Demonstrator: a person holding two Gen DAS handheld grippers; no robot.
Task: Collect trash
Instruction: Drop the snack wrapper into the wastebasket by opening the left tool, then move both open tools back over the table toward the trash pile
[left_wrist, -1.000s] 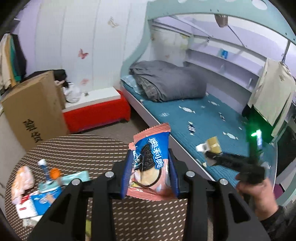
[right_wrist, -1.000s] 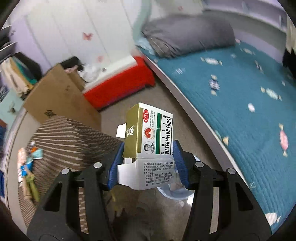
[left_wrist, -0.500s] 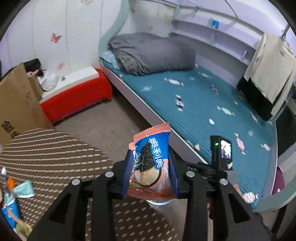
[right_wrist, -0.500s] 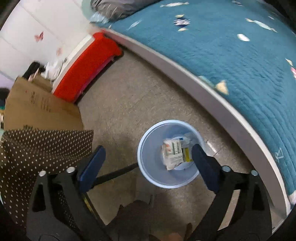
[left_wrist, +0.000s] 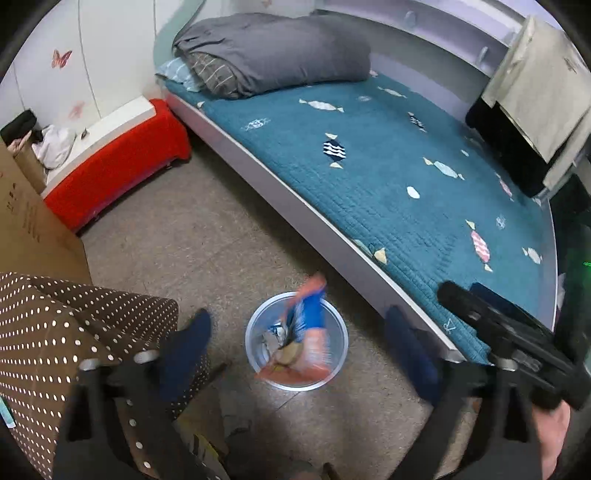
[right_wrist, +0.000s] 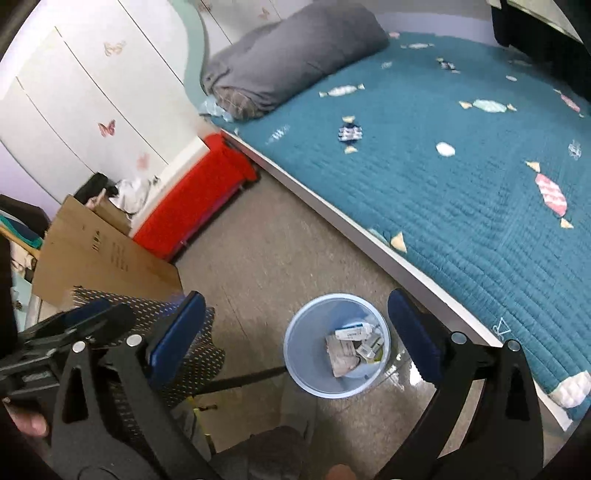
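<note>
A pale blue bin (left_wrist: 253, 350) stands on the floor beside the bed, right under both grippers. My left gripper (left_wrist: 297, 350) hangs above it, its jaws opening. The pink and blue cookie wrapper (left_wrist: 310, 321) is blurred in mid-fall over the bin's mouth, free of both pads. In the right wrist view my right gripper (right_wrist: 295, 336) is open, jaws still spreading, with nothing between them. Below it the bin (right_wrist: 303, 350) holds the crumpled medicine boxes (right_wrist: 351, 347). The right gripper's black body (left_wrist: 509, 343) shows at the right of the left wrist view.
A bed with a teal quilt (left_wrist: 406, 166) and a white frame edge (left_wrist: 332, 236) runs along the right. A red bench (left_wrist: 118, 173) and a cardboard box (left_wrist: 26, 229) stand at the left. The dotted tablecloth (left_wrist: 55, 332) hangs close to the bin.
Both grippers swung from the table to above the bin. The right one let its medicine box drop in. The left jaws sprang apart and the cookie wrapper is falling.
</note>
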